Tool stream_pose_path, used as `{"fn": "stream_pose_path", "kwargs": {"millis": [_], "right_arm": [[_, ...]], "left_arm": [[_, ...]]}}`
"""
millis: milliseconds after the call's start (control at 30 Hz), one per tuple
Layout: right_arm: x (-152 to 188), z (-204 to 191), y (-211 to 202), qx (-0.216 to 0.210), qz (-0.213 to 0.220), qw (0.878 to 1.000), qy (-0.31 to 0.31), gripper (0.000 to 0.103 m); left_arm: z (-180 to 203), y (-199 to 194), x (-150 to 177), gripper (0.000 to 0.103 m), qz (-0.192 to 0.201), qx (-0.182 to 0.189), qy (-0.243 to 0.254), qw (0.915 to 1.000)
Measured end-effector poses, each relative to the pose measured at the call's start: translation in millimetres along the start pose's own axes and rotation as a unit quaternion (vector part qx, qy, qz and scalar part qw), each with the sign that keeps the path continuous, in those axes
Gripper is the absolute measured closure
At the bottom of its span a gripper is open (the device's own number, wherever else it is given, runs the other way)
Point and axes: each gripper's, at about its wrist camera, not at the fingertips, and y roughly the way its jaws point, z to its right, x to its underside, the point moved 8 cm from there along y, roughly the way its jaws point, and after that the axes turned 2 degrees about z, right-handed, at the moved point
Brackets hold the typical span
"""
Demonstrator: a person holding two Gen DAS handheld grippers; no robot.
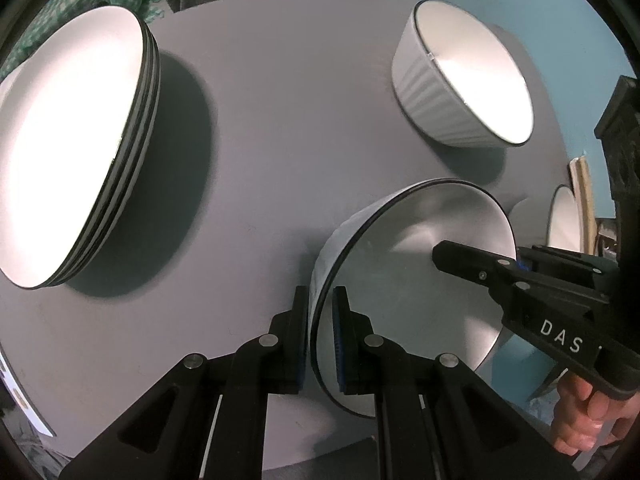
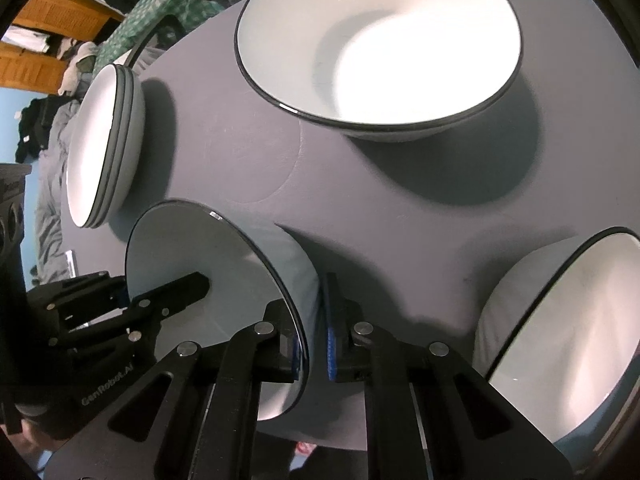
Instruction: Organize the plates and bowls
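Observation:
A small white bowl (image 1: pixel 420 280) with a dark rim sits tilted over the grey round table (image 1: pixel 280 120), held from two sides. My left gripper (image 1: pixel 320 292) is shut on its near rim, one pad inside and one outside. My right gripper (image 1: pixel 448 258) grips the opposite rim, with one finger reaching inside the bowl. In the right wrist view the same bowl (image 2: pixel 224 280) is pinched at its rim by my right gripper (image 2: pixel 316 300), and the left gripper (image 2: pixel 200 284) clamps the far side. A stack of dark-rimmed white plates (image 1: pixel 72 140) (image 2: pixel 100 144) stands to the left.
A ribbed white bowl (image 1: pixel 472 72) stands at the upper right of the left wrist view. A wide shallow bowl (image 2: pixel 400 48) sits at the table's far side, and another bowl (image 2: pixel 560 328) is close on the right. A person's hand (image 1: pixel 580 420) holds the right gripper.

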Motion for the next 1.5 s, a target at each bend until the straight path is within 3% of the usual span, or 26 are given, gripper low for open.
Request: {"fn": "stream_pose_path", "kwargs": {"millis": [300,500,700,1067,1300,1500], "right_arm": [[-9.6,-6.2,-32.5,-0.002,0.006,1.0,0.004,0.094],[-28.5,-8.0,-58.6,0.01,0.025,1.0,0.005,0.094],[-46.7,-4.3,-72.5,0.018,0.041,0.999,0.005,0.094],[-88.2,5.0,-68.3,0.031,0.049,0.998,-0.006,0.094],[-104.4,29.2,-59.9,0.021,0.026,0.999,0.007,0.094],[-109.2,34.9,-56.1,0.038,0.016,0.999,0.0,0.094]], "left_arm": [[4.6,-34.9,-21.5,0.093,0.021,0.011,0.009,0.9997],[32.2,-68.2,-41.6,0.093,0.044,0.014,0.031,0.9984],[65.3,-77.4,-73.0,0.093,0.063,0.014,0.045,0.9969],[84.7,-57.7,-124.7,0.093,0.067,-0.014,0.061,0.9958],[86.2,-38.9,-139.1,0.093,0.047,-0.022,0.052,0.9973],[85.0,-25.0,-144.1,0.093,0.039,-0.035,0.056,0.9971]]}}
